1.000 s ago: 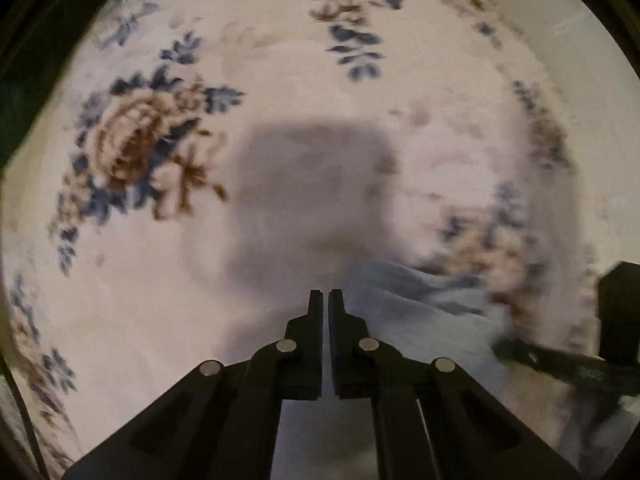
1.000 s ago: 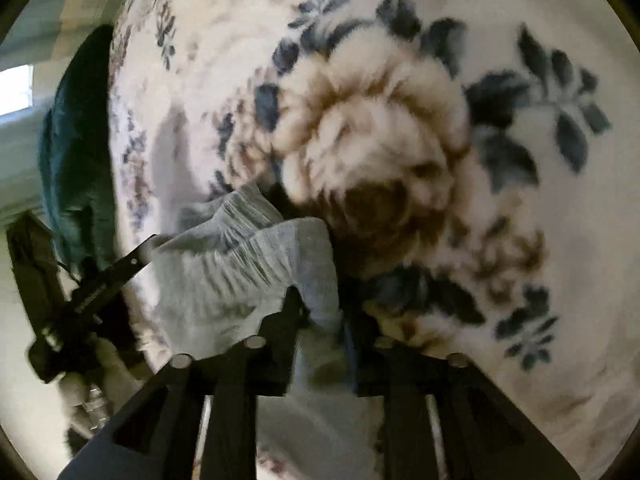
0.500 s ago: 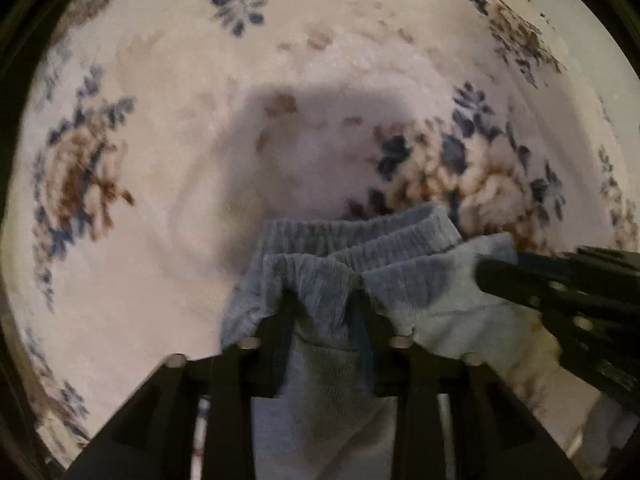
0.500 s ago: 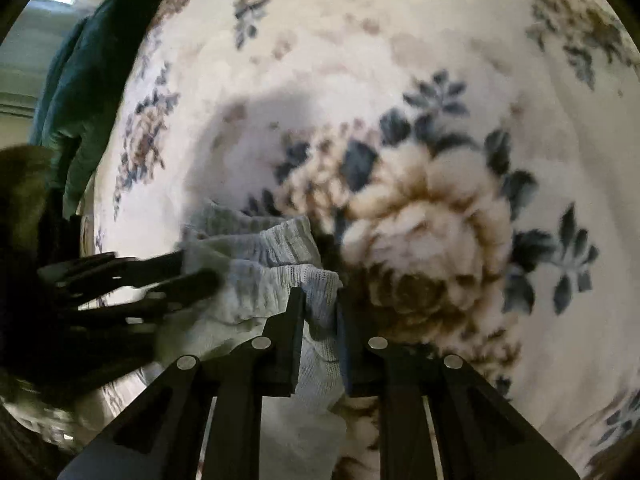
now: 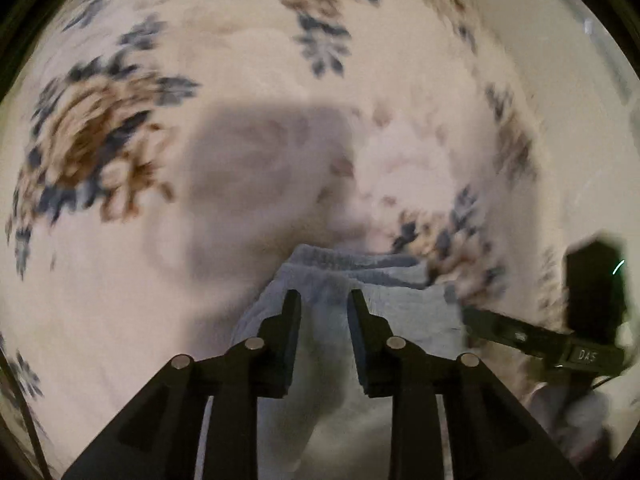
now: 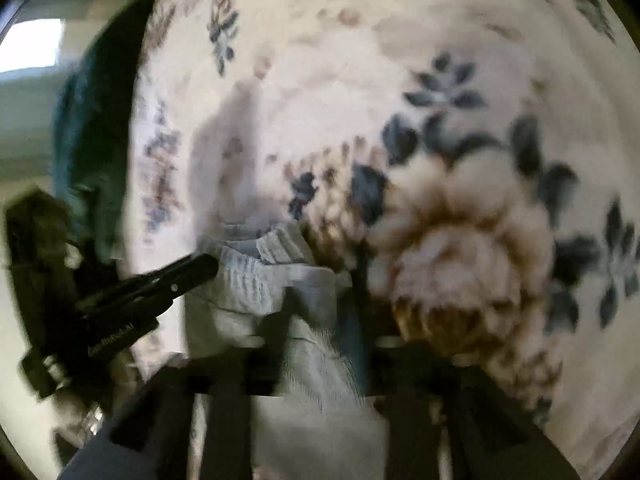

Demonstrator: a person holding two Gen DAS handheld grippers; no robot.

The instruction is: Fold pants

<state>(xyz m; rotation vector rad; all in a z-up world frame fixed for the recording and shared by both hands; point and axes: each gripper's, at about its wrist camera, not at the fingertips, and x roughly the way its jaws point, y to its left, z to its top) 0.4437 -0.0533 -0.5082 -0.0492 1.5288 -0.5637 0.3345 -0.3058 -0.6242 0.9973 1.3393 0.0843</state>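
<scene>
The light grey-blue pants (image 5: 362, 280) hang bunched at their ribbed waistband above a white floral blanket (image 5: 120, 240). My left gripper (image 5: 319, 300) has its jaws parted with waistband cloth between them. My right gripper (image 6: 320, 304) also has cloth of the pants (image 6: 256, 276) between its parted jaws; this view is blurred. Each gripper shows in the other's view, the right one (image 5: 520, 336) at right, the left one (image 6: 160, 284) at left.
The floral blanket (image 6: 460, 220) covers the whole surface below. A dark teal cloth (image 6: 92, 128) lies at the blanket's far left edge, with a bright window (image 6: 32, 44) behind it. A pale wall (image 5: 560, 80) rises at the right.
Both views have shifted and blurred with motion. The left jaws stand wider apart than half a second ago, and the right jaws look wider too. The waistband sits lower between the fingers.
</scene>
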